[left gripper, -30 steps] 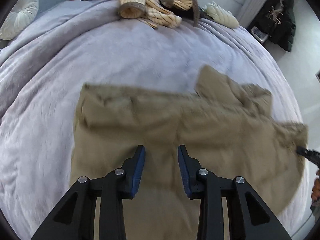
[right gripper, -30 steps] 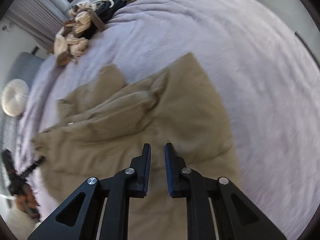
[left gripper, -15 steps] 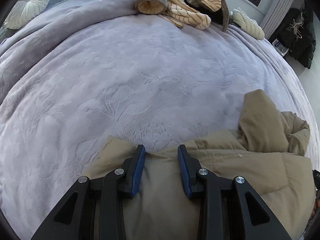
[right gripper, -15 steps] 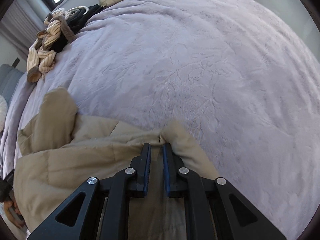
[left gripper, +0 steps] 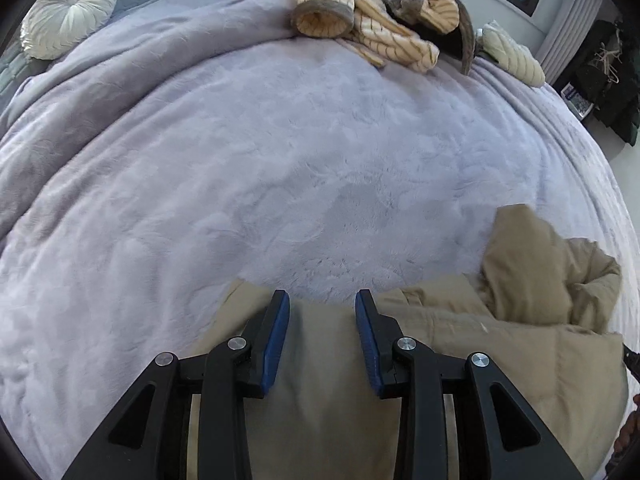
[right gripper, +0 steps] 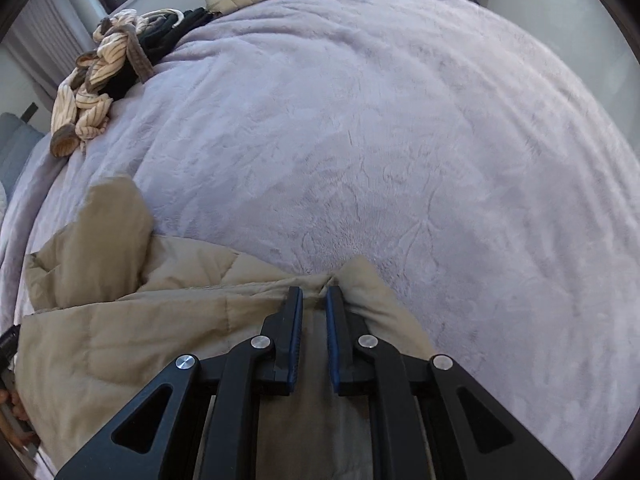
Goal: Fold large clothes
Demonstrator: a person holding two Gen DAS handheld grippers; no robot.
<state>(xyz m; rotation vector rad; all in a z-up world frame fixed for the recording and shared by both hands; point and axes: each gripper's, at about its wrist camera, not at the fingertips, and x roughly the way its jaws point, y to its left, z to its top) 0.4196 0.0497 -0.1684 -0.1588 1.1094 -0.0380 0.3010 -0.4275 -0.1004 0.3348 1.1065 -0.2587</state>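
A tan padded jacket (left gripper: 500, 344) lies on the lilac plush bed cover (left gripper: 280, 160), its far edge level with my fingertips. The left gripper (left gripper: 322, 298) is shut on a thick fold of that edge, and fabric fills the gap between its blue pads. In the right wrist view the same jacket (right gripper: 120, 320) spreads off to the left. The right gripper (right gripper: 314, 294) pinches a puckered bit of its edge; the jaws are narrow and opening slightly. A loose sleeve or hood (left gripper: 528, 264) sticks up beyond the edge.
A heap of cream striped clothes (left gripper: 372, 16) and a quilted cream garment (left gripper: 512, 54) lie at the bed's far side. A round white cushion (left gripper: 68, 12) sits far left. Dark coats (left gripper: 612, 80) hang at the right. The bed cover (right gripper: 400, 140) stretches ahead.
The jacket, earlier spread out ahead of both grippers, has been drawn in so its edge now sits at the fingertips. Both grippers have sunk towards the bed. The right jaws are a touch wider.
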